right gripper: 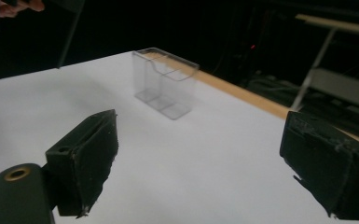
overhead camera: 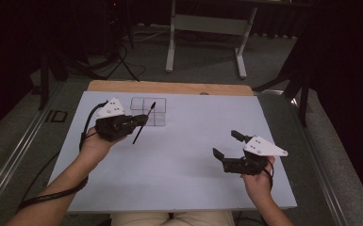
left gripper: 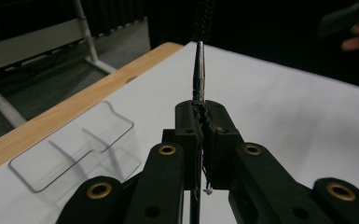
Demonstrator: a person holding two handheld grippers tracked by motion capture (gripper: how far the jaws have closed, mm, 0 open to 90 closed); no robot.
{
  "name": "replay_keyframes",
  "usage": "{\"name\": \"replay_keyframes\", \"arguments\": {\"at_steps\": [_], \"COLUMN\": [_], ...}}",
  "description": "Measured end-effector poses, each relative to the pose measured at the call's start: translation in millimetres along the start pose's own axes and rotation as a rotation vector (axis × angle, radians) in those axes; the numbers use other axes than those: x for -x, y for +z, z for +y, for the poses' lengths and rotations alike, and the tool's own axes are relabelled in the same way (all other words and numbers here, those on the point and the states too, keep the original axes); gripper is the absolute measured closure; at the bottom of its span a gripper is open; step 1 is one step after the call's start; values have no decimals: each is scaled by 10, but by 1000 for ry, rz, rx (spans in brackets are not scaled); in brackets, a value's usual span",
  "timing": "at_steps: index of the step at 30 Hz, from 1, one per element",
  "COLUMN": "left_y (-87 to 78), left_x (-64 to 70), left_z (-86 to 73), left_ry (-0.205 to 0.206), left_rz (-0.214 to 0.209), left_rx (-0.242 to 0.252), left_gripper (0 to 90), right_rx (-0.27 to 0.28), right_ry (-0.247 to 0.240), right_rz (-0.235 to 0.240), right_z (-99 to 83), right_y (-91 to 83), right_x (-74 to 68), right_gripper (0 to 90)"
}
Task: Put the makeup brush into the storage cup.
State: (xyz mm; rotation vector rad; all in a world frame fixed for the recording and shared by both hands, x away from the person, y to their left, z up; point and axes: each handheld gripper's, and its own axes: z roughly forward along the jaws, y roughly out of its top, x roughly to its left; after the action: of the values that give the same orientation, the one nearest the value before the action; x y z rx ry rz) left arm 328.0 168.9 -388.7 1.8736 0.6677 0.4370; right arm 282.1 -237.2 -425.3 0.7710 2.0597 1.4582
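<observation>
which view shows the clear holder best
The right gripper view: the clear holder stands whole on the white table, its stepped walls plain. The high view shows faint outlines beyond the left gripper; the left gripper view shows it low beside the jaws.

The high view looks forward and down from above the person's side, taking in the whole white bench [overhead camera: 179,155]. The left gripper view rides low and close on its tool, facing the far wooden edge. The right gripper view sits low too, looking across the bench toward the far edge. All three share the clear plastic compartmented holder [overhead camera: 149,111] [left gripper: 74,154] [right gripper: 165,84].
</observation>
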Motion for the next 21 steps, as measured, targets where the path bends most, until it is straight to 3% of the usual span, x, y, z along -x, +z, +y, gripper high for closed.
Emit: {"name": "replay_keyframes", "arguments": {"at_steps": [6, 8, 12, 16, 21], "left_y": [-6, -8, -10, -4, 42], "left_x": [42, 45, 53, 100, 163], "left_z": [17, 18, 17, 23, 26], "left_ry": [-28, -43, -91, -99, -114], "left_rz": [21, 32, 28, 50, 43], "left_rx": [55, 66, 104, 125, 153], "left_gripper": [863, 863, 863, 864, 864], "right_rx": [4, -3, -16, -26, -41], "right_ry": [66, 62, 57, 81, 98], "right_rz": [24, 32, 76, 129, 189], "right_z": [138, 169, 210, 241, 295], "right_y": [227, 319, 507, 681, 870], "right_x": [-176, -267, -452, -604, -772], "right_gripper": [104, 104, 105, 136, 179]}}
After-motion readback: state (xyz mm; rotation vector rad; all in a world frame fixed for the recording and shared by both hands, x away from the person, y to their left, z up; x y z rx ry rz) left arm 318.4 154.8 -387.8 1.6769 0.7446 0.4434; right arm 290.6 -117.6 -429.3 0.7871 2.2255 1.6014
